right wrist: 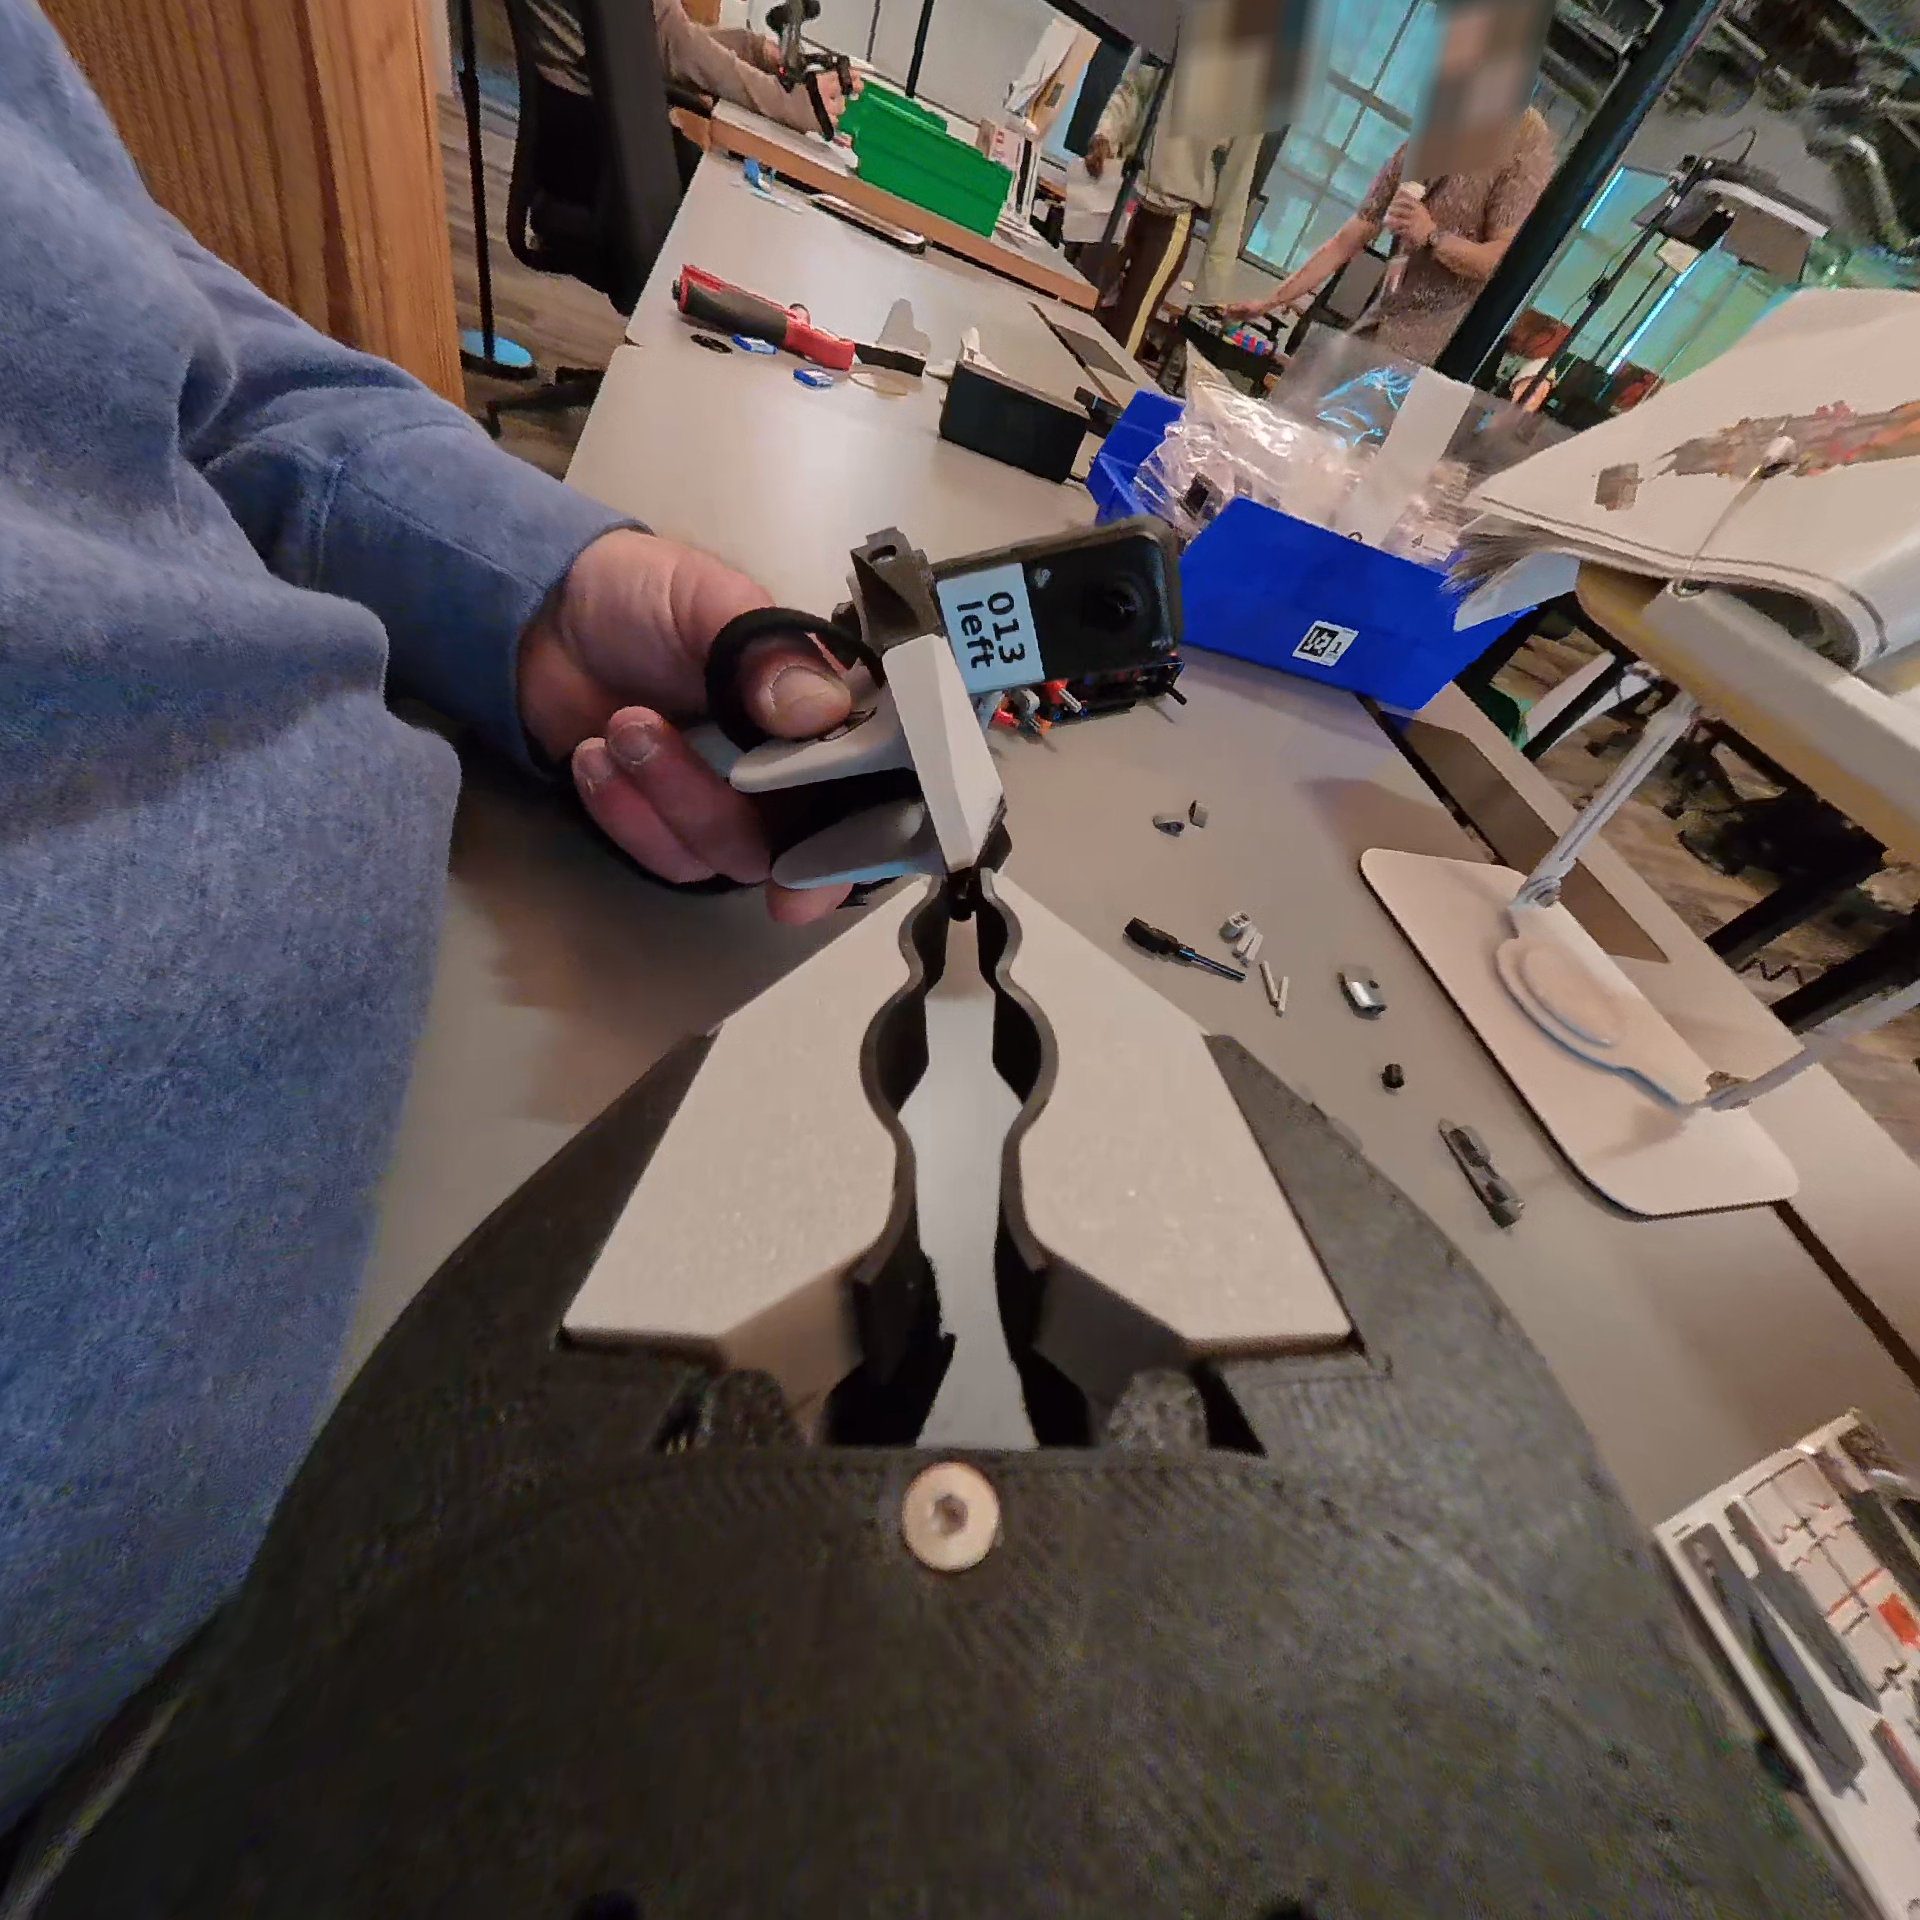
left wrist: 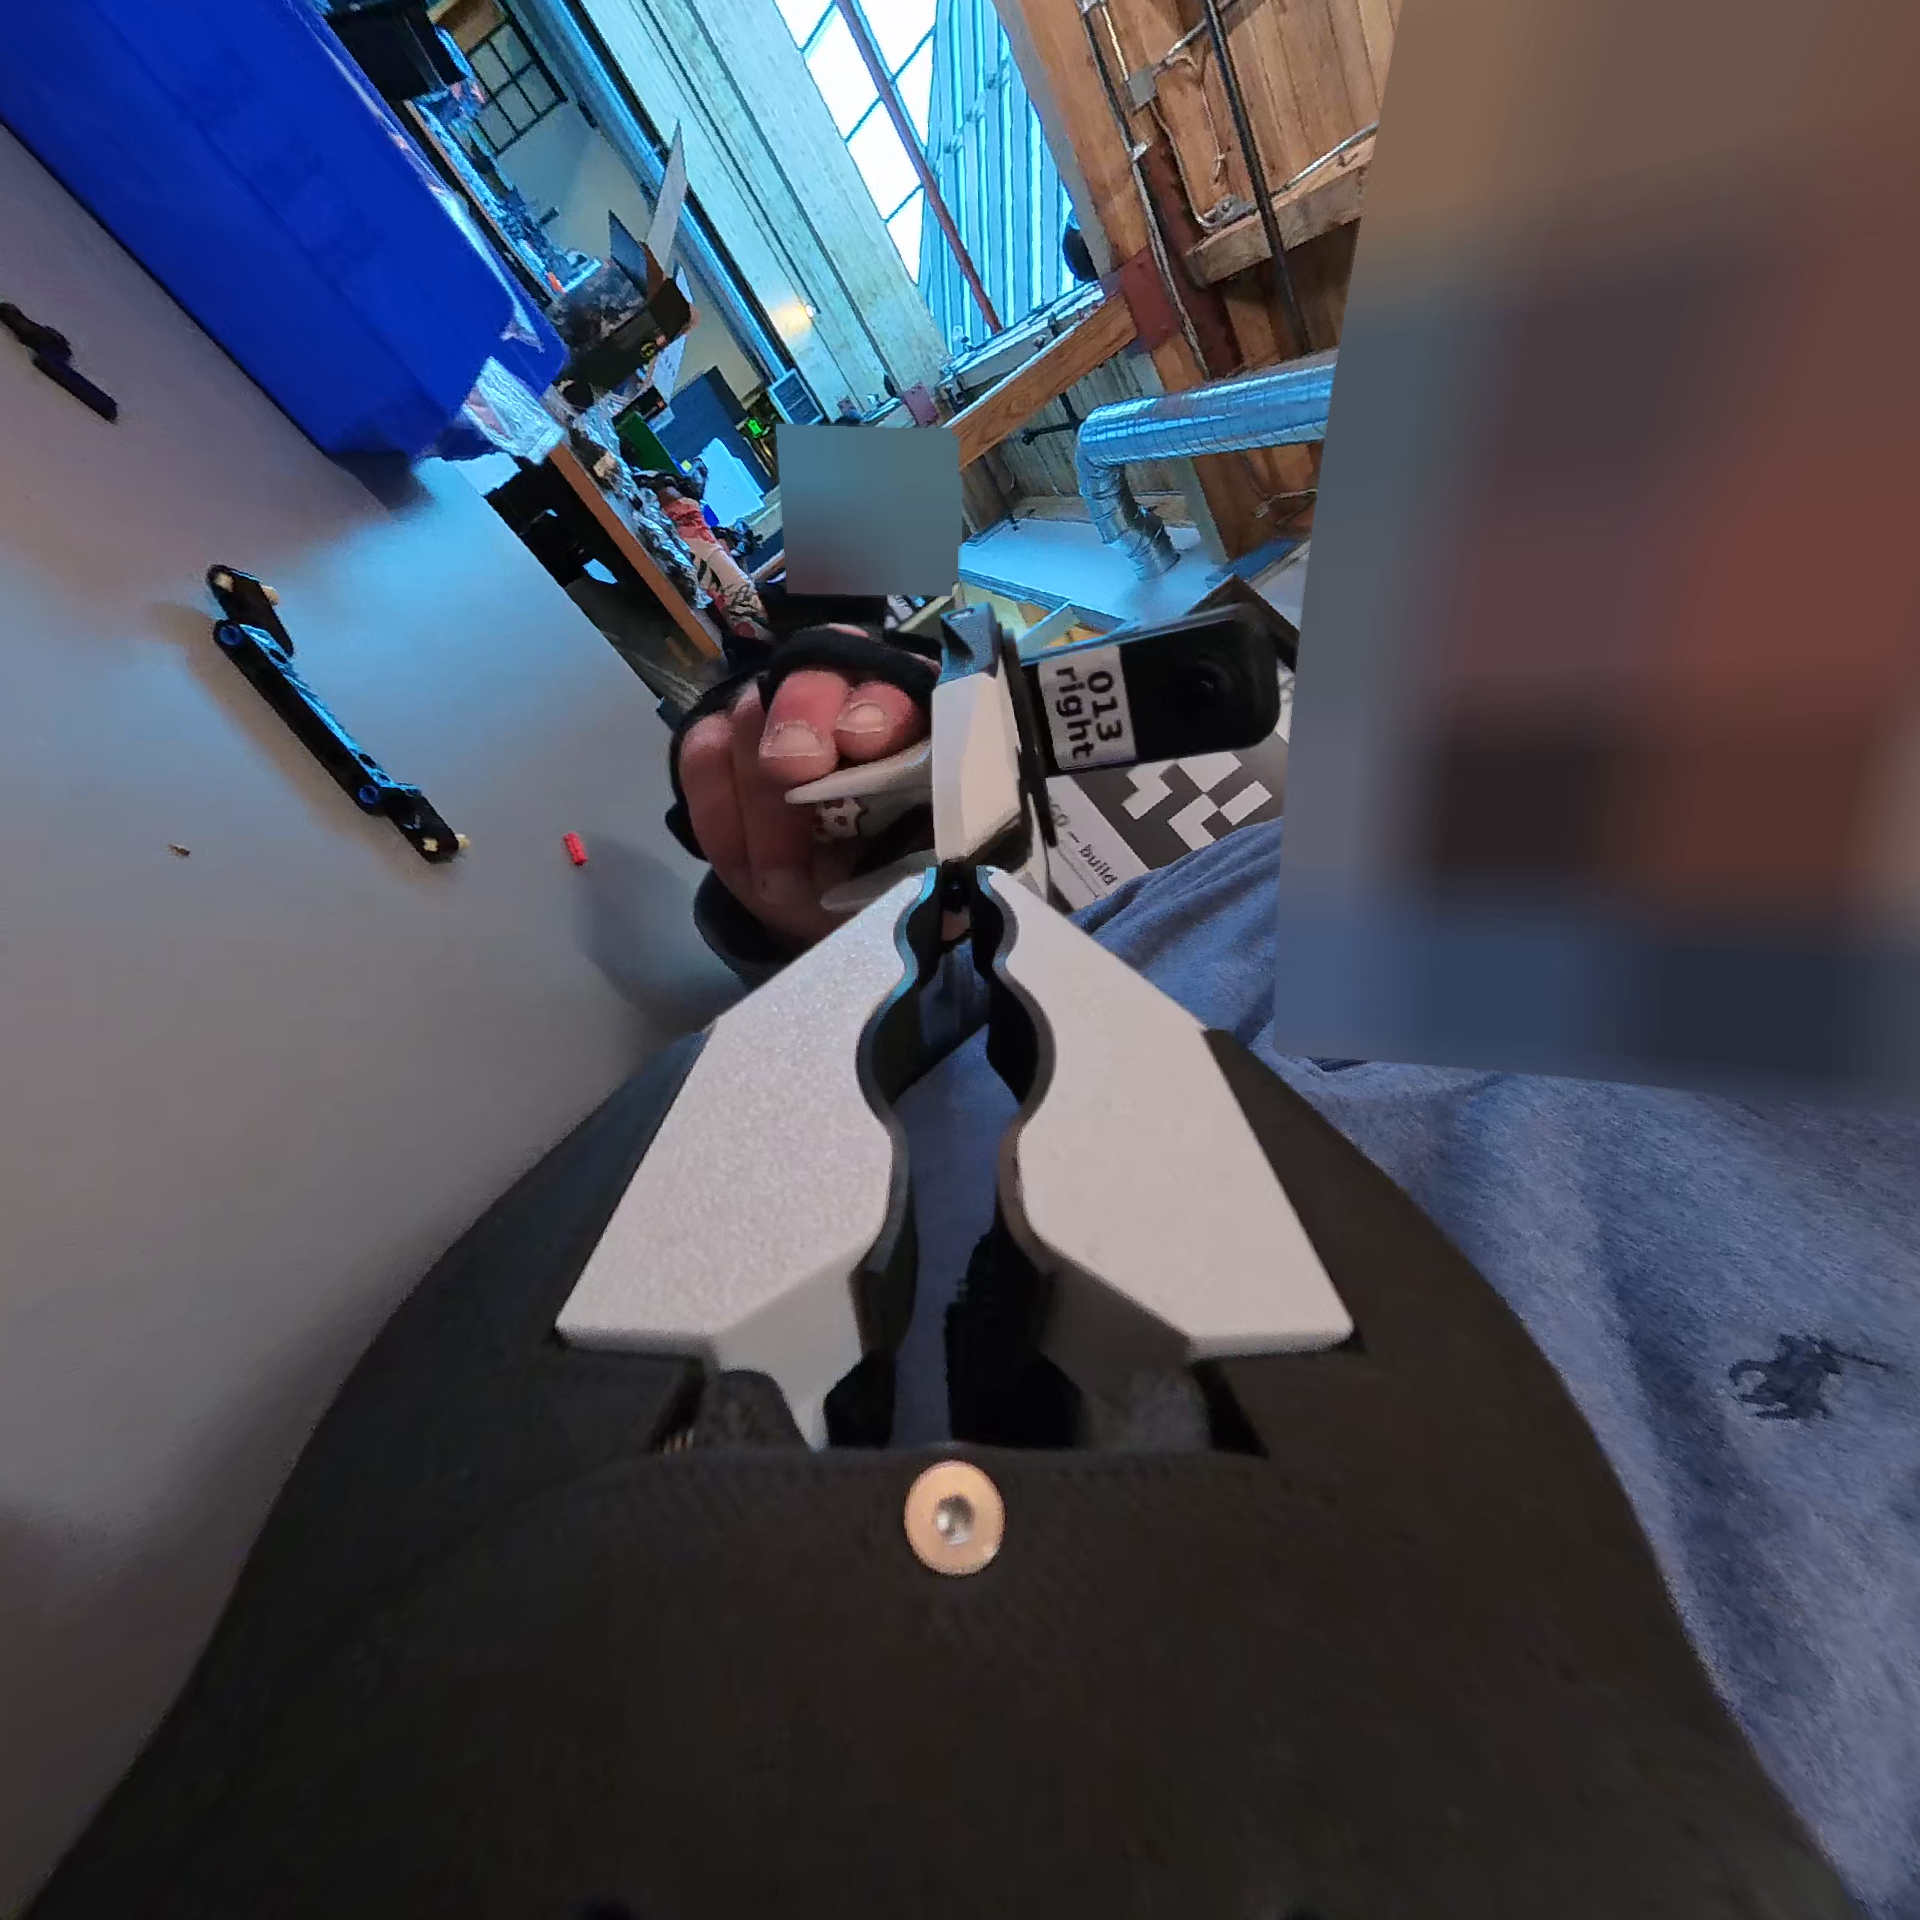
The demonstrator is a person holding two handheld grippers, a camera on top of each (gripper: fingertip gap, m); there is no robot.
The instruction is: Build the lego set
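grippers meet tip to tip above the desk (right wrist: 790, 488): left gripper (left wrist: 958, 902) and right gripper (right wrist: 961, 902), jaws nearly pressed together, each pinching one small dark lego piece (right wrist: 962, 902). misaligned pushing could pop it loose onto the desk.

A long black beam assembly (left wrist: 330, 717) with blue pins lies flat on the grey surface (left wrist: 208, 1039), a tiny red piece (left wrist: 575, 848) just beside its end. In the right wrist view, small grey and black loose pieces (right wrist: 1252, 951) lie scattered, a black axle-like part (right wrist: 1179, 948) among them. A multicoloured partial build (right wrist: 1081, 694) sits near the blue bin (right wrist: 1330, 603). An open instruction booklet (right wrist: 1808, 1652) lies at the edge.
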